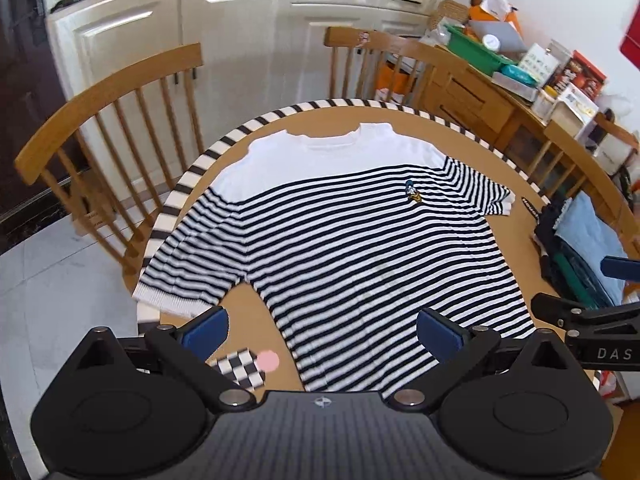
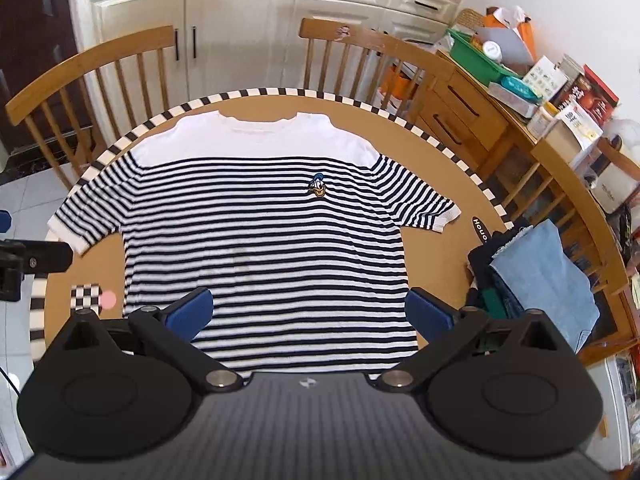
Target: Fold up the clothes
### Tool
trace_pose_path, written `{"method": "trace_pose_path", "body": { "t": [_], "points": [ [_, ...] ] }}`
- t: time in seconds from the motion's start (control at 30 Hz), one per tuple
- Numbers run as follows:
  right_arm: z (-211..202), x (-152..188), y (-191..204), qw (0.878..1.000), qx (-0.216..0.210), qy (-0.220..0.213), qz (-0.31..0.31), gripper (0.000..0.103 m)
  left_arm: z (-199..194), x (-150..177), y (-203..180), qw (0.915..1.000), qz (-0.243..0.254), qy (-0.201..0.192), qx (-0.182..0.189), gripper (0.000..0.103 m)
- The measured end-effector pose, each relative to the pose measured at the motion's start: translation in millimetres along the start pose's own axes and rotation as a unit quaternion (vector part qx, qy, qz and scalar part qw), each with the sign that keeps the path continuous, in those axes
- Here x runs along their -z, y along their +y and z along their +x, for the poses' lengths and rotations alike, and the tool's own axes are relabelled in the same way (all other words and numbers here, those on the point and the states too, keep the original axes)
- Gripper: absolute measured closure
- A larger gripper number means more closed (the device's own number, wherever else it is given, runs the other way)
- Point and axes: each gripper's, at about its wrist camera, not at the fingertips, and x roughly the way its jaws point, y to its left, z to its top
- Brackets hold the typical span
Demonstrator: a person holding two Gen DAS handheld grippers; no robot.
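Observation:
A navy-and-white striped T-shirt (image 1: 352, 232) (image 2: 264, 240) with a white yoke and a small duck badge (image 2: 317, 186) lies flat, face up, on the round brown table (image 1: 248, 312) (image 2: 92, 264), collar at the far side. Both sleeves are spread out. My left gripper (image 1: 322, 334) hovers open above the shirt's near left hem, with nothing between its blue pads (image 1: 206, 330). My right gripper (image 2: 308, 314) hovers open over the near hem's middle, also empty. The right gripper's side shows at the right edge of the left wrist view.
A pile of folded clothes (image 2: 540, 280) (image 1: 580, 256), light blue on top, sits at the table's right edge. A checkered marker with a pink dot (image 1: 250, 364) (image 2: 94, 298) lies near left. Wooden chairs (image 1: 108, 128) (image 2: 360, 56) ring the table; a cluttered sideboard (image 2: 500, 92) stands right.

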Motion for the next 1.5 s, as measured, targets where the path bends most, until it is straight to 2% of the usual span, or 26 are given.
{"method": "trace_pose_path", "body": {
  "t": [0.17, 0.37, 0.6, 0.9, 1.17, 1.27, 1.37, 1.43, 1.5],
  "points": [
    [-3, -12, 33, 0.999, 0.04, -0.004, 0.031, 0.001, 14, -19, 32, 0.999, 0.038, 0.008, 0.023, 0.001],
    [-7, -13, 82, 0.995, 0.069, 0.002, 0.079, 0.001, 18, -34, 79, 0.9938, 0.1, 0.011, 0.047, 0.001],
    [2, -18, 121, 0.991, 0.101, 0.015, 0.091, 0.001, 44, -46, 115, 0.989, 0.122, 0.035, 0.076, 0.001],
    [46, -37, 113, 0.986, 0.111, 0.01, 0.123, 0.001, 85, -65, 118, 0.9841, 0.152, 0.042, 0.082, 0.0],
    [79, -25, 122, 0.984, 0.071, 0.014, 0.165, 0.001, 124, -72, 129, 0.9748, 0.194, 0.059, 0.093, 0.001],
    [86, -22, 129, 0.978, 0.082, 0.019, 0.192, 0.001, 136, -76, 138, 0.9681, 0.219, 0.063, 0.104, 0.001],
    [87, -20, 137, 0.966, 0.091, 0.011, 0.241, 0.001, 146, -82, 150, 0.9601, 0.241, 0.067, 0.124, 0.001],
    [86, -16, 144, 0.955, 0.078, -0.004, 0.286, 0.001, 151, -89, 161, 0.954, 0.254, 0.071, 0.142, 0.001],
    [85, -6, 152, 0.939, 0.043, -0.022, 0.341, 0.001, 155, -93, 178, 0.9506, 0.26, 0.067, 0.157, 0.001]
  ]
}}
